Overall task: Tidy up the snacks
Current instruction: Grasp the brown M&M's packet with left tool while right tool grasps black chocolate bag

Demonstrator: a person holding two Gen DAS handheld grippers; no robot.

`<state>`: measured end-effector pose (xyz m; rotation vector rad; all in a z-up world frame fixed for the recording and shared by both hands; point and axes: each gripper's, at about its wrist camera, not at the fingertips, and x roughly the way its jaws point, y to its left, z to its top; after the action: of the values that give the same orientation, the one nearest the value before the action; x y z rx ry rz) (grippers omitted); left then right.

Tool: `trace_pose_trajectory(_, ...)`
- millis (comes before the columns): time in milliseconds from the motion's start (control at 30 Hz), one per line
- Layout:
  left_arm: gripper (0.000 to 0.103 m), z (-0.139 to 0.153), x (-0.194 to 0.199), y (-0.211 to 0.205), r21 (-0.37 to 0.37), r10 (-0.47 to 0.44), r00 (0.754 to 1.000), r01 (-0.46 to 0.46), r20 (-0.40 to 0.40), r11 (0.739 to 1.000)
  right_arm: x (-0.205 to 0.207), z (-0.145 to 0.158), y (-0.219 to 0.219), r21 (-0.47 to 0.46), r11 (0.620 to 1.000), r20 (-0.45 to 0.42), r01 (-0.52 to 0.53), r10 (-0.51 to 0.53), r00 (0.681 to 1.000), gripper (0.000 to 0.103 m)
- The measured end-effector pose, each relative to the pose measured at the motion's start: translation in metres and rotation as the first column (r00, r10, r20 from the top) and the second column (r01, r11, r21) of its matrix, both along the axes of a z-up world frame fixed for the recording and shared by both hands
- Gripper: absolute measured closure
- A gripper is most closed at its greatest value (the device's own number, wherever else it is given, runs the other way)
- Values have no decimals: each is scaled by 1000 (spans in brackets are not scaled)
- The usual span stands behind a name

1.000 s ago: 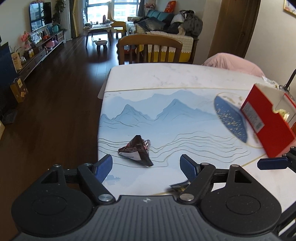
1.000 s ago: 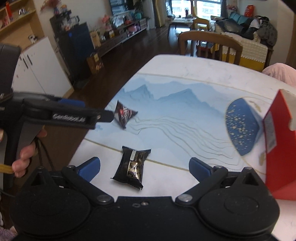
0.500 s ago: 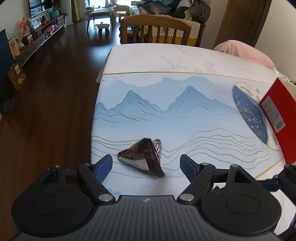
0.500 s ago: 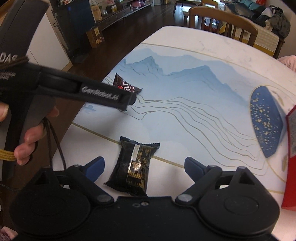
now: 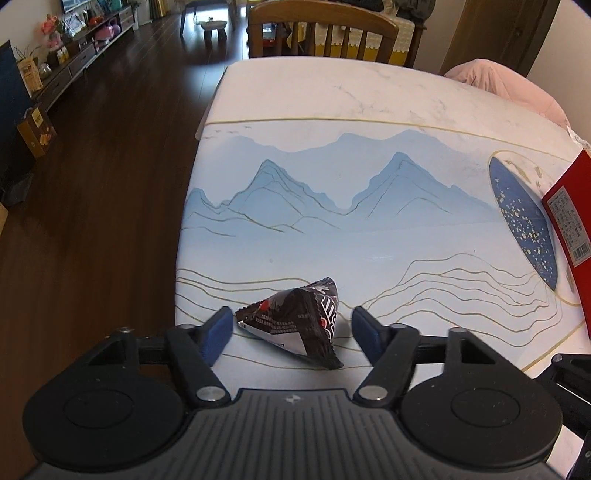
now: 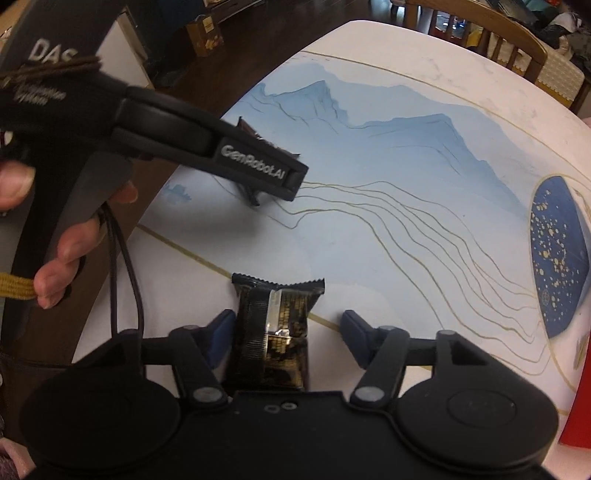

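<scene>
- Two hand-held grippers: left hand-held gripper (image 5: 290,334), right hand-held gripper (image 6: 286,338).
- Two snack packets: triangular packet (image 5: 295,321), rectangular packet (image 6: 275,328).
- One red box (image 5: 570,221).
- One wooden chair (image 5: 323,22).

White table (image 5: 332,92), mountain-print mat (image 5: 332,240), two dark snack packets (image 5: 299,325) (image 6: 273,328), red box (image 5: 569,221)

Both cameras sit just behind their gripper's two fingers and look steeply down, close over the table (image 5: 332,92). The left wrist view faces along the table toward a wooden chair (image 5: 321,22) at its far end. The right wrist view looks from beside it and catches the left gripper (image 6: 258,173) itself. Both share the mountain-print mat (image 5: 332,229) and the dark triangular packet (image 5: 295,325).
</scene>
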<state>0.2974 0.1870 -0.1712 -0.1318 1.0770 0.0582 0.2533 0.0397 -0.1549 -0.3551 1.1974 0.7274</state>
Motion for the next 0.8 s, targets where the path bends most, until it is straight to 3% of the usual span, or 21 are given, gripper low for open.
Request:
trace_pose_trajectory(333, 54, 2, 0, -1, -12, 1, 1000, -1, -4, 1000, -4, 4, -13, 13, 999, 3, 37, -37, 999, 63)
trace_pose_trajectory(400, 65, 4, -2, -2, -17, -8, 1000, 8, 2, 1000, -4, 5, -18, 19, 998, 8, 57, -58, 998, 64)
trace_pose_trajectory(800, 72, 19, -20, -6, -36, -11, 1000, 11, 16, 999, 2, 26, -80, 122, 966, -18, 227, -227, 974, 70)
